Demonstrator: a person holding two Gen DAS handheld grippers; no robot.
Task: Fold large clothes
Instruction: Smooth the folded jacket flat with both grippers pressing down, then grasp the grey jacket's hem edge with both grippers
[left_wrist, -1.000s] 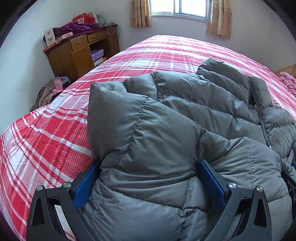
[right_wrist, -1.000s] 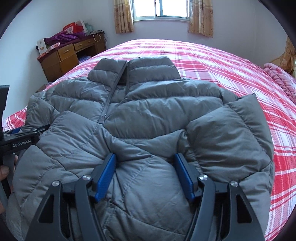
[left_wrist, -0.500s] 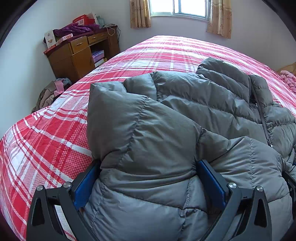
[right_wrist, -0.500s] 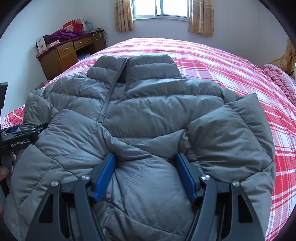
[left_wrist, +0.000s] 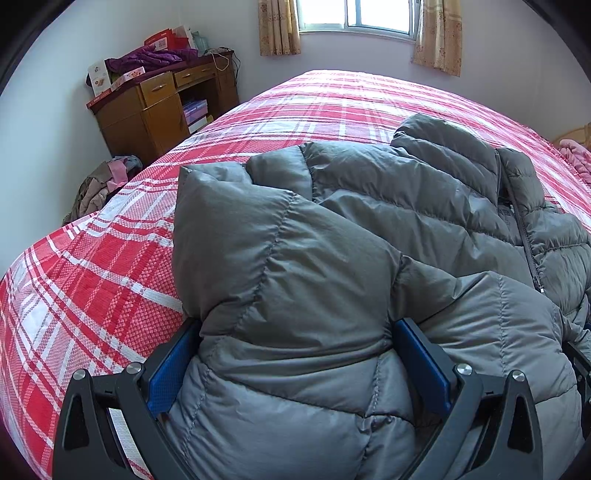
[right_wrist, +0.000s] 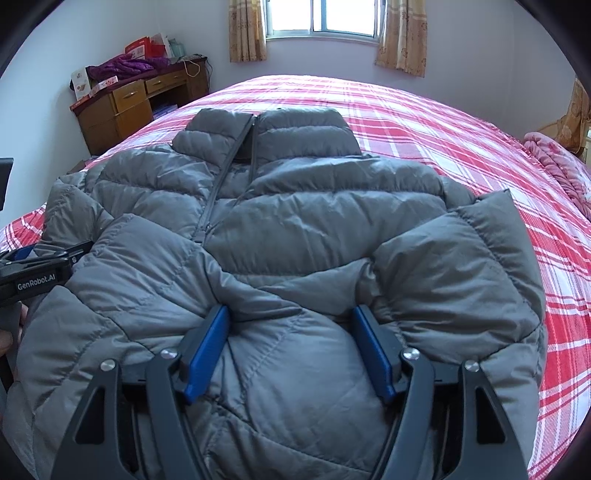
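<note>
Jacket: grey puffer jacket (right_wrist: 314, 229) flat on the plaid bed (right_wrist: 461, 125), collar at 12 o'clock.
Left claw (left_wrist: 295, 354): spread wide, padding bulging between the pads.
Right claw (right_wrist: 291, 343): likewise, hem bunched between the pads; grip unclear.

Grey quilted puffer jacket (right_wrist: 314, 229) lies front-up on bed, collar toward window, hem nearest camera. Zip partly open at collar, closed lower down. Both sleeves folded inward across chest: left sleeve (left_wrist: 258, 240) and right sleeve (right_wrist: 461, 258) rest on body, cuffs pointing outward. Fabric puffy, lightly creased.
</note>
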